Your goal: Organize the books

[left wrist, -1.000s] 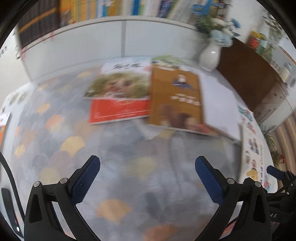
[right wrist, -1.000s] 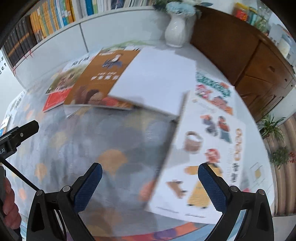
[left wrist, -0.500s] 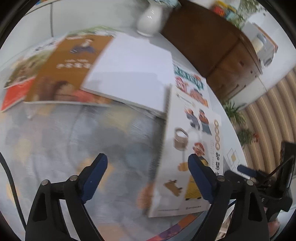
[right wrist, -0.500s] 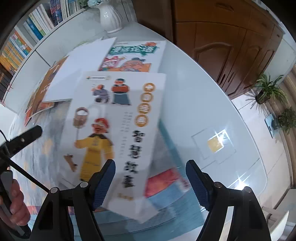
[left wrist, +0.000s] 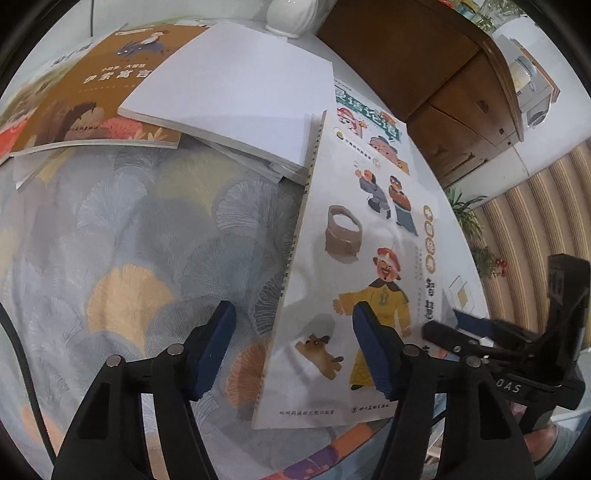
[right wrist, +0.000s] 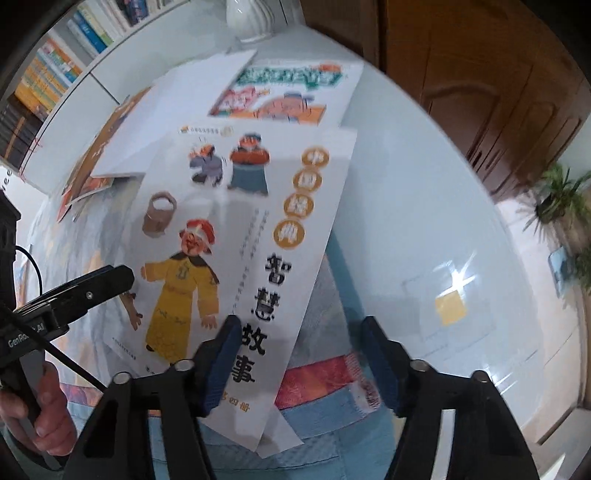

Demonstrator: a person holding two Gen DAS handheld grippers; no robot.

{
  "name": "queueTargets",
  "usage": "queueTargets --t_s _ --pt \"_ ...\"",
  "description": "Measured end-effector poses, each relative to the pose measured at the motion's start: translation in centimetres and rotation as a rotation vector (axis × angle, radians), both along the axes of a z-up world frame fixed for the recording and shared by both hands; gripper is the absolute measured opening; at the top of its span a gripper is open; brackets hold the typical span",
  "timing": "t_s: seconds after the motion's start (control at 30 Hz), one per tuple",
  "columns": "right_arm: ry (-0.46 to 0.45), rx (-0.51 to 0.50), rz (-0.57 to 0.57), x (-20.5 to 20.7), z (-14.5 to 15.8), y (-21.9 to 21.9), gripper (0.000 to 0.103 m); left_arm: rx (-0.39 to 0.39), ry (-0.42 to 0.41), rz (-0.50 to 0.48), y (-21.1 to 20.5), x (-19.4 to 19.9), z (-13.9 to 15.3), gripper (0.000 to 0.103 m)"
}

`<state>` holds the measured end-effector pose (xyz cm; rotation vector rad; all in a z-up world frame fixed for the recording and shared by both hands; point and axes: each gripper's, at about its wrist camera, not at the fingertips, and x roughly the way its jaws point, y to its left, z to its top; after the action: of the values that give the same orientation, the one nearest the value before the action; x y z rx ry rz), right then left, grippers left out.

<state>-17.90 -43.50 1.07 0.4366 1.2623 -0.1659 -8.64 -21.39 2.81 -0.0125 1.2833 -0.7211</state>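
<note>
A white picture book [left wrist: 369,229] with cartoon figures lies near the table's front right corner, also in the right wrist view [right wrist: 229,229]. My left gripper [left wrist: 295,350] is open, its fingers straddling the book's left spine edge. My right gripper [right wrist: 301,363] is open, straddling the book's right edge near its lower corner. A plain white book [left wrist: 236,88] lies on a brown book [left wrist: 85,96]. A green-titled book [right wrist: 288,92] lies behind the picture book.
A white vase [left wrist: 291,14] stands at the back beside a brown wooden cabinet [left wrist: 443,85]. A shelf of books [right wrist: 55,66] runs along the back left. The tablecloth [left wrist: 129,240] has a fan pattern. The table edge is close below both grippers.
Both grippers have swung right from the far books and closed in on the white picture book. Their jaws have narrowed but stay open.
</note>
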Motion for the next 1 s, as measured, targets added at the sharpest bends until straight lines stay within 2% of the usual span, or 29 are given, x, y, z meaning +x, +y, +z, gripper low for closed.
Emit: queueTargets --t_s 0.13,0.23,0.33,0.53,0.67,0.73,0.8,0.87,0.97,1.0 --pt "-0.012 0.027 0.015 0.1 0.0 0.0 0.059 -0.089 0.08 -0.031 0.0 -0.1 -0.4 0.054" --pt "-0.014 0.002 0.057 0.3 0.1 0.7 0.059 -0.099 0.078 -0.036 0.3 -0.7 -0.2 0.055" --pt "-0.019 -0.015 0.091 0.7 0.4 1.4 0.059 -0.147 0.102 -0.04 1.0 -1.4 0.1 0.055" --pt "-0.026 -0.133 0.204 0.9 1.8 3.9 0.059 -0.259 0.146 -0.025 2.7 -2.5 1.2 0.055" --pt "-0.016 -0.212 0.288 0.8 2.0 5.8 0.059 -0.282 0.149 0.005 3.2 -2.8 1.2 0.054" --pt "0.0 -0.251 0.313 0.9 2.0 6.6 0.059 -0.292 0.151 0.021 2.8 -2.8 1.1 0.048" --pt "-0.001 -0.243 0.321 0.9 1.9 6.7 0.06 -0.308 0.169 0.03 2.5 -2.7 0.9 0.03" --pt "-0.007 -0.224 0.323 0.9 2.0 6.5 0.06 -0.299 0.17 0.028 1.8 -2.7 0.7 0.023" --pt "-0.024 -0.193 0.315 0.7 2.2 6.5 0.06 -0.218 0.13 0.02 0.1 -3.1 0.3 0.011" --pt "-0.028 -0.183 0.311 0.7 2.2 6.4 0.061 -0.198 0.115 0.021 -0.3 -3.3 0.3 0.011"
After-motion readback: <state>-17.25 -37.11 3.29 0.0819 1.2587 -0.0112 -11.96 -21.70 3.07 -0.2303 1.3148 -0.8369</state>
